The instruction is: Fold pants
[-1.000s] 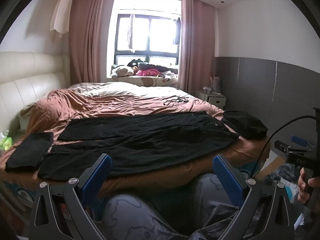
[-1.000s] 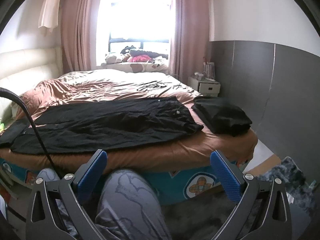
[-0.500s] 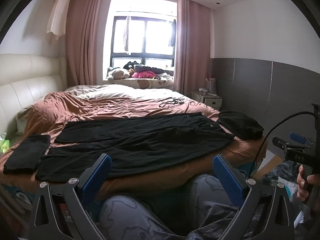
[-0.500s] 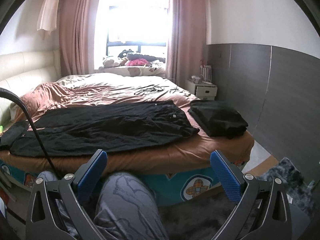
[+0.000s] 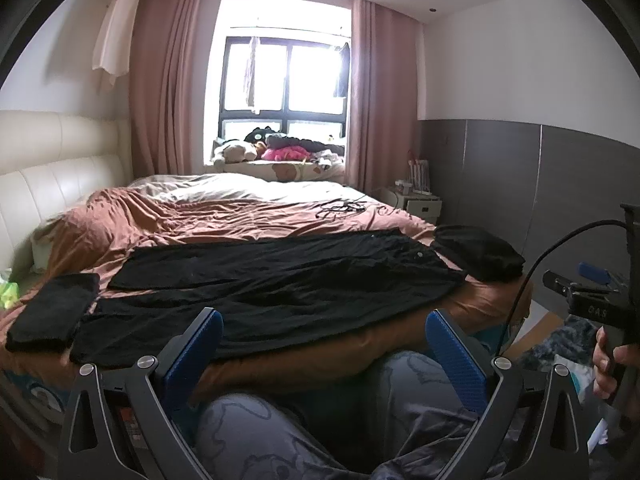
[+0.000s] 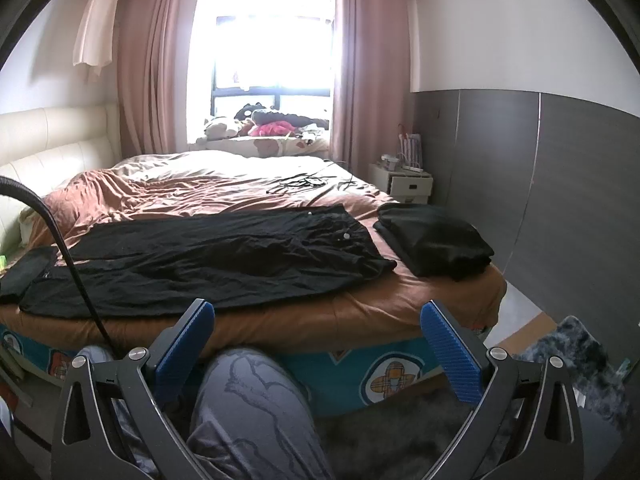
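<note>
The pants [image 5: 280, 280] are seen spread flat on the bed [image 5: 224, 216], near its front edge, and they are not yet folded. Their long axis runs across the view, from left to right: the waist, with its small buttons, is at the right end, and the two leg ends are at the left end. The pants lie ahead of both grippers and above them in both views, well apart from the jaws.

The left gripper [image 5: 322, 338] is held low, over the lap of the person, with its jaws wide open and nothing between them. The right gripper [image 6: 318, 330] is held in the same way, low in front of the bed, jaws wide open and empty. In the left wrist view the person's right hand [image 5: 610, 364] can be seen on the handle of the right gripper.

It is judged that the left gripper is nearer to the leg ends and the right gripper is nearer to the waist. A folded pile [image 6: 436, 240] lies just beside the waist, and another dark cloth [image 5: 52, 312] lies beside the leg ends
</note>
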Demonstrator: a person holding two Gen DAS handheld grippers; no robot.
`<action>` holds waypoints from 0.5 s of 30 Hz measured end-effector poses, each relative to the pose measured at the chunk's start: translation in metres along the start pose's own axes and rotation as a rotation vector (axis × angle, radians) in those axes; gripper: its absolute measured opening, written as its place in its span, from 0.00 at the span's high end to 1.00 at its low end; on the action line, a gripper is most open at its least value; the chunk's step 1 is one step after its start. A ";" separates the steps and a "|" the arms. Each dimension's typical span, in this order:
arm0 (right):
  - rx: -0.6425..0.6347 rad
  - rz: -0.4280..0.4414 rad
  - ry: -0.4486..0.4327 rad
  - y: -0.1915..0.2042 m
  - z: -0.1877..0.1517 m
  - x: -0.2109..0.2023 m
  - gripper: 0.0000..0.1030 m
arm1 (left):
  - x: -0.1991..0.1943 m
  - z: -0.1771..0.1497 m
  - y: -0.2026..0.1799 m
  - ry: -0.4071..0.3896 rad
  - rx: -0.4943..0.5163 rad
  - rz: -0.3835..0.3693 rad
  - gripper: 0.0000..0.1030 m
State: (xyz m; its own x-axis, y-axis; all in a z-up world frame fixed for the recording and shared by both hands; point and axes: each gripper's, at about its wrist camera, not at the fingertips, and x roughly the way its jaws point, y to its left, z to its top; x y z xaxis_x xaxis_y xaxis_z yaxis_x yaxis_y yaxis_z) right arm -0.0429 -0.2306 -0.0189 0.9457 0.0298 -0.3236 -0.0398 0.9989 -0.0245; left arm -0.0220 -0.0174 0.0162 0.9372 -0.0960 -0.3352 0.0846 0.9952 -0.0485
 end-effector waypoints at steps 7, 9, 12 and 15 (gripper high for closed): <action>-0.002 -0.002 -0.005 0.000 -0.001 -0.001 0.00 | -0.004 -0.001 -0.002 -0.007 0.002 0.004 0.00; -0.003 -0.002 -0.005 0.001 -0.003 -0.002 0.00 | -0.004 -0.001 -0.001 -0.007 0.002 0.003 0.00; -0.006 -0.002 -0.009 0.002 -0.004 -0.003 0.00 | -0.004 -0.001 -0.002 -0.003 0.000 0.004 0.00; -0.005 0.000 -0.012 0.002 -0.004 -0.004 0.00 | -0.006 -0.002 0.001 -0.003 -0.001 0.005 0.00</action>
State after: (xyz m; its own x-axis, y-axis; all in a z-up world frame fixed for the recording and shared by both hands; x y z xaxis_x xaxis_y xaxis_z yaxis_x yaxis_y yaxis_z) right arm -0.0479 -0.2292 -0.0213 0.9495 0.0305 -0.3123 -0.0418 0.9987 -0.0294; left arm -0.0280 -0.0154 0.0163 0.9386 -0.0912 -0.3327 0.0798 0.9957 -0.0480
